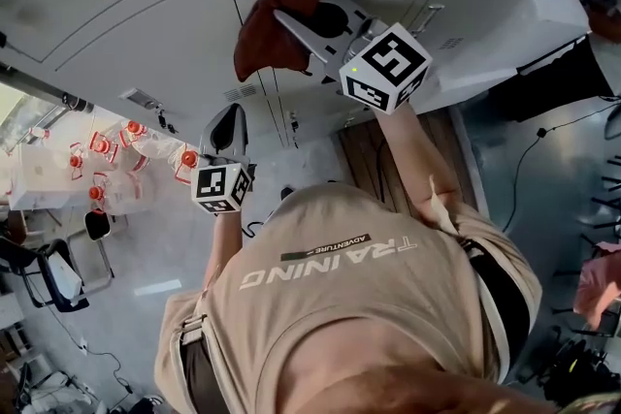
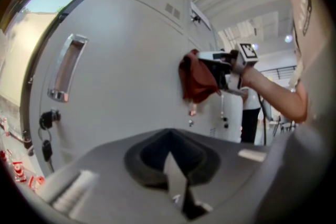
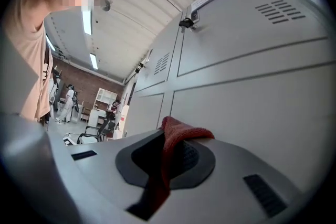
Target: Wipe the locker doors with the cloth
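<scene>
Now we hold the red cloth (image 1: 264,32) in the right gripper (image 1: 291,22), jaws clamped on it, against an upper locker door (image 1: 146,10). Left gripper (image 1: 229,116) hangs lower, jaws together, empty. Wiping seems under way; no door shows a wiped patch, so we judge most remains.

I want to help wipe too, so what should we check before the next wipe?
1. Red cloth gripped by the right gripper: ok, it is pinched between the jaws.
2. Cloth against the locker door: ok, it looks pressed on the grey panel.
3. Left gripper out of the way: ok, it is shut on nothing, lower down and apart from the cloth.
4. Door handle and keys clear of the cloth: ok, both sit off to one side.
5. Dirt on the door: cannot tell.
</scene>
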Demonstrator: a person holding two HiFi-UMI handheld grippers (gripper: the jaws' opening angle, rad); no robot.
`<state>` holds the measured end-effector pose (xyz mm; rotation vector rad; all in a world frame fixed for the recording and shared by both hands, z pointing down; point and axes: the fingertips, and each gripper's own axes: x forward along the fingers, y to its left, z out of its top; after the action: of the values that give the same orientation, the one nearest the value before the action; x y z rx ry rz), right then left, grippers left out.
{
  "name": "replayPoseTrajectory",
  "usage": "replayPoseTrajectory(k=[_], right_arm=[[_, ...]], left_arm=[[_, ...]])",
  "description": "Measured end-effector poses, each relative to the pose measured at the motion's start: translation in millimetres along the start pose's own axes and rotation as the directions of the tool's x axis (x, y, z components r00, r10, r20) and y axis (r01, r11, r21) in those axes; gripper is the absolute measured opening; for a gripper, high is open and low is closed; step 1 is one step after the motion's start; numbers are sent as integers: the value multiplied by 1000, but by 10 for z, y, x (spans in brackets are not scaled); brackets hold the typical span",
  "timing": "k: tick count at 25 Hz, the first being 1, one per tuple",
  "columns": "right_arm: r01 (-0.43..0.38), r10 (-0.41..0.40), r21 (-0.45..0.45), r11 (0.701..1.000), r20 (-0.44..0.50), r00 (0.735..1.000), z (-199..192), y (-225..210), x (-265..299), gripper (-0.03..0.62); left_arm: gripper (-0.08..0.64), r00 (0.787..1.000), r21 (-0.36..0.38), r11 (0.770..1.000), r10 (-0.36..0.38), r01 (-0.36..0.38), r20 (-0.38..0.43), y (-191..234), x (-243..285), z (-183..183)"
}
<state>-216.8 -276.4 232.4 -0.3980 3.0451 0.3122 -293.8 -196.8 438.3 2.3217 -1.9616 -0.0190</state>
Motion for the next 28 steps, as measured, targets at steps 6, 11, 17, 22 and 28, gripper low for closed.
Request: replayPoseTrajectory(k=[6, 11, 17, 22, 28], right_arm=[[21, -22, 75, 997, 9, 1000, -582, 50, -104, 28], [15, -18, 39, 999, 80, 997, -708, 111, -175, 29], [-5, 9, 77, 997, -52, 999, -1370, 221, -162, 29], [-26, 37, 168, 985, -61, 997, -1740, 283, -204, 29], [-19, 63, 180, 983, -239, 969, -2448, 404, -214, 29]], left_arm=[[5, 1000, 2, 1000, 4, -4, -5, 40, -4, -10], [5, 1000, 7, 1000, 1, -1, 0, 4, -20, 17], [5, 1000, 9, 1000, 6, -6, -12, -38, -74, -24], [5, 999, 9, 1000, 19, -19, -25, -34, -154, -62], [5, 999, 4, 999, 35, -35, -33, -20, -225, -103]])
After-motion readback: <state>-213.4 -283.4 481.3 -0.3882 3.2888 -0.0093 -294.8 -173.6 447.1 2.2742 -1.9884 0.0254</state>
